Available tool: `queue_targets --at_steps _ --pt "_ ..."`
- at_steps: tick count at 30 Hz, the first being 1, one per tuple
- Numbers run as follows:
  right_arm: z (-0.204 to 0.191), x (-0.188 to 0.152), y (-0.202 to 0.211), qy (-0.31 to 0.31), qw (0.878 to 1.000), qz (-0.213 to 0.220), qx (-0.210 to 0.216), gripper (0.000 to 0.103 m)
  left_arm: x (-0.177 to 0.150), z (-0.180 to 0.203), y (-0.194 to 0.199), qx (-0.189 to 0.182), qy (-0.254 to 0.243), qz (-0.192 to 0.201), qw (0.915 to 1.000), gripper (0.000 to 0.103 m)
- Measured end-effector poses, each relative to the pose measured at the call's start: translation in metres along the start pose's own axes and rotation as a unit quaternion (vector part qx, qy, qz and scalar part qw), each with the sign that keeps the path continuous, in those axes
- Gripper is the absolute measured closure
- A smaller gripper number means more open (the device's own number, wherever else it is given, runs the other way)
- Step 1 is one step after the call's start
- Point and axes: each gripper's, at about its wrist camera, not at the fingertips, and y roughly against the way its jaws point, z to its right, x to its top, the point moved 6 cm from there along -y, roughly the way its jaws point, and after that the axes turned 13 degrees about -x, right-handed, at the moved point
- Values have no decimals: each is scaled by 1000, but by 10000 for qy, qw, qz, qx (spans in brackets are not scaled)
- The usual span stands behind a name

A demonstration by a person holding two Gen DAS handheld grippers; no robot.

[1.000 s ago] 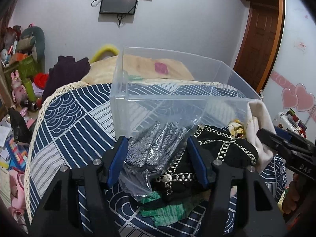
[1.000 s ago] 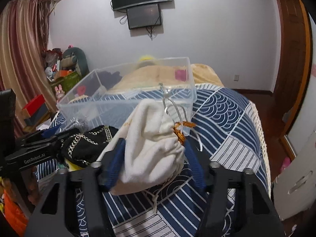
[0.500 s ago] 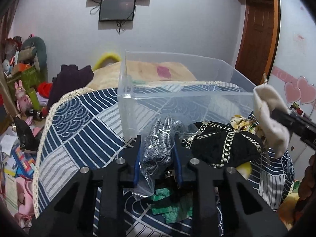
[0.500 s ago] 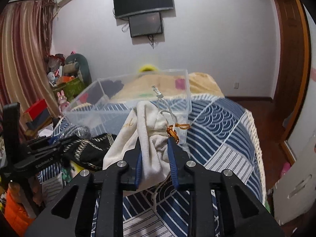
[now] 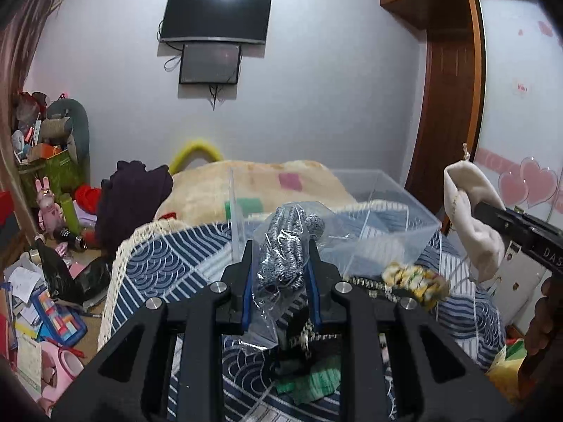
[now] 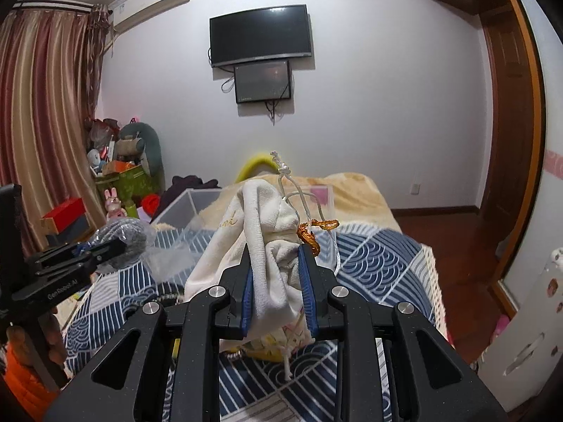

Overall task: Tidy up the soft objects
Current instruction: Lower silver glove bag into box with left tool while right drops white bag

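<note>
Behind both grippers, the clear plastic bin [image 5: 394, 221] looks empty; left gripper [image 5: 279, 256] pinches bagged knit gloves [image 5: 281, 246] at 12 o'clock, right gripper [image 6: 276, 263] pinches a cream drawstring pouch [image 6: 253, 242].

The bed [image 5: 169, 267] is covered by a navy-and-white spread printed with wave and stripe panels, edged with cream lace trim [image 5: 121, 263]. A clear plastic storage box [image 5: 397, 225] stands directly on the spread, toward the far end. In front of the box lie a black item with gold chain trim [image 5: 369, 285], a yellow-and-white patterned soft object [image 5: 415, 279] and a green knitted piece [image 5: 316, 383], possibly overlapping one another. Beyond the box, a beige blanket [image 5: 253, 179] with coloured squares lies on the bed, with dark purple clothing [image 5: 130, 197] at its left edge.
</note>
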Motion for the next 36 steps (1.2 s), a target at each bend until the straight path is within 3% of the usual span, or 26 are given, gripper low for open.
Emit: queue_targets --at_steps 16,26,36 --pt "-4 37 -41 -178 9991 225 -301 82 39 -12 -47 -138 116 4 9998 79" --pt "-21 20 -88 180 9985 -370 -369 82 34 -9 -100 -146 -60 -598 9981 79" --pt "-25 2 -102 528 9942 -893 -274 79 14 -11 -128 -111 -78 -1065 9942 77"
